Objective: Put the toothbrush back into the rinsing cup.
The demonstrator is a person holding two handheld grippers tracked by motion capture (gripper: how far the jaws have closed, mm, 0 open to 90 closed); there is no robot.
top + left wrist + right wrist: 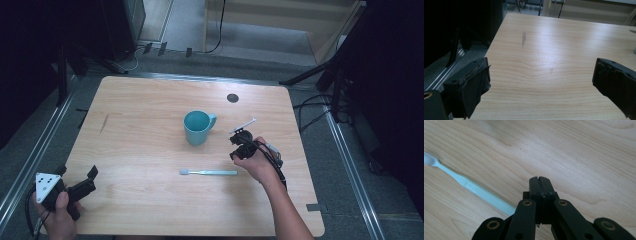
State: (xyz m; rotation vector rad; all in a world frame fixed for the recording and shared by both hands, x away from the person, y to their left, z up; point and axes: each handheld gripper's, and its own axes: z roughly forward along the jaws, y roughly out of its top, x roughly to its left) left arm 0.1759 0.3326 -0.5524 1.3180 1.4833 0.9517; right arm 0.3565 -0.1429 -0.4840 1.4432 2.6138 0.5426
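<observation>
1. Toothbrush [208,172] lies flat on the table [150,150], near the front and just left of the right gripper [239,150]; the gripper does not touch it.
2. In the right gripper view the brush's [471,187] handle end runs under the black linkage and is hidden there; its bristles are too blurred to make out.
3. Right gripper's jaws are pressed together with nothing between them [540,180], pointing down at bare wood.
4. Left gripper [82,187] rests at the table's front left corner, held in a hand [60,215]; its jaws stand wide apart over bare wood [541,75], and the right one is cut off by the frame edge.
5. The brush is slim, pale blue plastic; the table is light grained wood with rounded corners.
6. A teal mug [198,127] stands upright behind the brush, handle to the right, well apart from it.
</observation>
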